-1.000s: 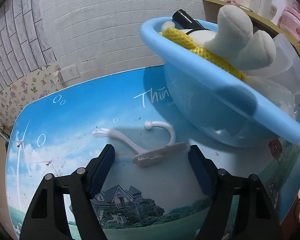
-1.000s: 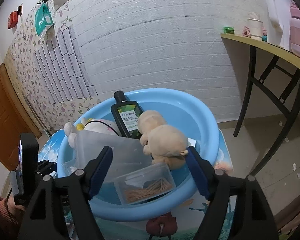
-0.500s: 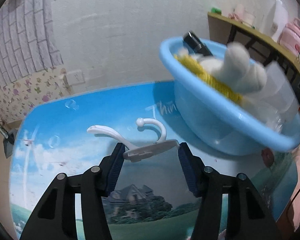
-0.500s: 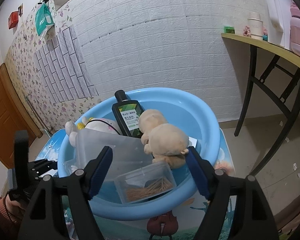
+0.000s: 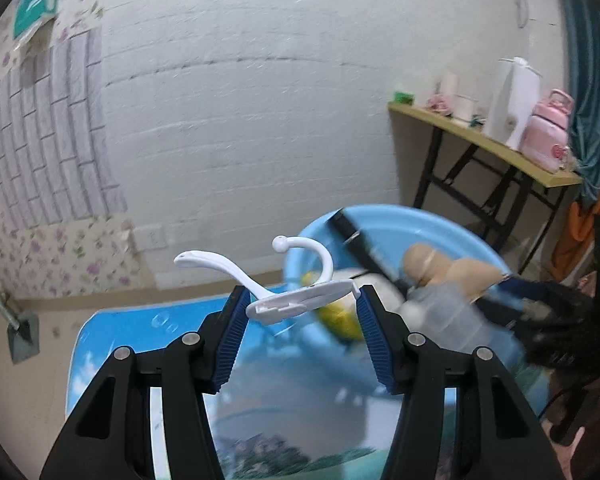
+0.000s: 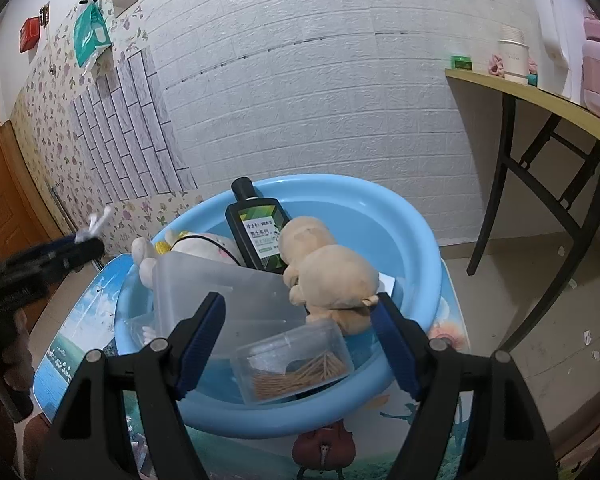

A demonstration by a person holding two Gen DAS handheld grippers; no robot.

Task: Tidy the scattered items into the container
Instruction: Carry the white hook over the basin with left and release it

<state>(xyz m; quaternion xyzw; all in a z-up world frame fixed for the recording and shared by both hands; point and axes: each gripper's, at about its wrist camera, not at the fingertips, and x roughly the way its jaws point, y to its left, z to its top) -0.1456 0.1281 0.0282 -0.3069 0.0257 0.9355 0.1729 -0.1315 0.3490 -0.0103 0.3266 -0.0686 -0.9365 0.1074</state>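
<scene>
Two grippers in view. Your left gripper [image 5: 300, 312] has its fingers [image 5: 233, 334] clamped on the white hook [image 5: 296, 300], held in the air above the tabletop [image 5: 148, 332], just left of the blue basin [image 6: 412, 236]. Your right gripper [image 6: 300, 340] hangs over the basin's near rim, fingers spread wide, gripping nothing. Inside the basin: dark bottle [image 6: 258, 232], tan plush toy [image 6: 328, 268], clear toothpick box [image 6: 296, 360].
</scene>
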